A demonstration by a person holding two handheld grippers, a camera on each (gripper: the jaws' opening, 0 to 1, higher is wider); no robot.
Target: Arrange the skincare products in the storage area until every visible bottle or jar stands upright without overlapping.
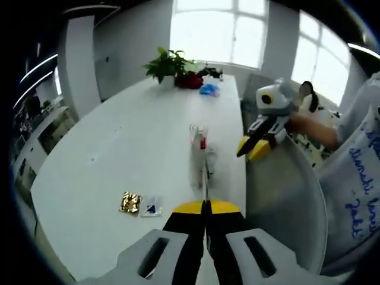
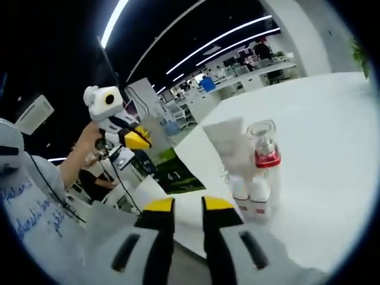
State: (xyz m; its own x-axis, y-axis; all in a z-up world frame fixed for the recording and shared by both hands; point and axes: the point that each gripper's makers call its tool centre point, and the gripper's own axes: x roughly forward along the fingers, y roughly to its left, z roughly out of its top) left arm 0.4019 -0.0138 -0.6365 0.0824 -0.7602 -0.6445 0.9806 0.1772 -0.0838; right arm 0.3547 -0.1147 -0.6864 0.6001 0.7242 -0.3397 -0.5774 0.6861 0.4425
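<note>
A small cluster of skincare products stands upright near the table's edge. It holds a clear bottle with a red collar (image 2: 265, 148) (image 1: 200, 141), a white tube (image 2: 228, 145) and two short white bottles (image 2: 249, 190), packed close together. My left gripper (image 1: 206, 206) is shut with nothing between its yellow tips, and sits a short way in front of the cluster. My right gripper (image 2: 187, 205) is open and empty, to the left of the bottles and off the table's edge. In each view a hand holds the other gripper up in the air (image 1: 254, 147) (image 2: 135, 138).
Two flat sachets, one gold (image 1: 129, 202) and one white and blue (image 1: 151, 208), lie on the white table (image 1: 119, 148). At the far end stand a potted plant (image 1: 167, 64), something red (image 1: 190, 81) and something blue (image 1: 209, 89). A grey chair (image 1: 285, 202) adjoins the table.
</note>
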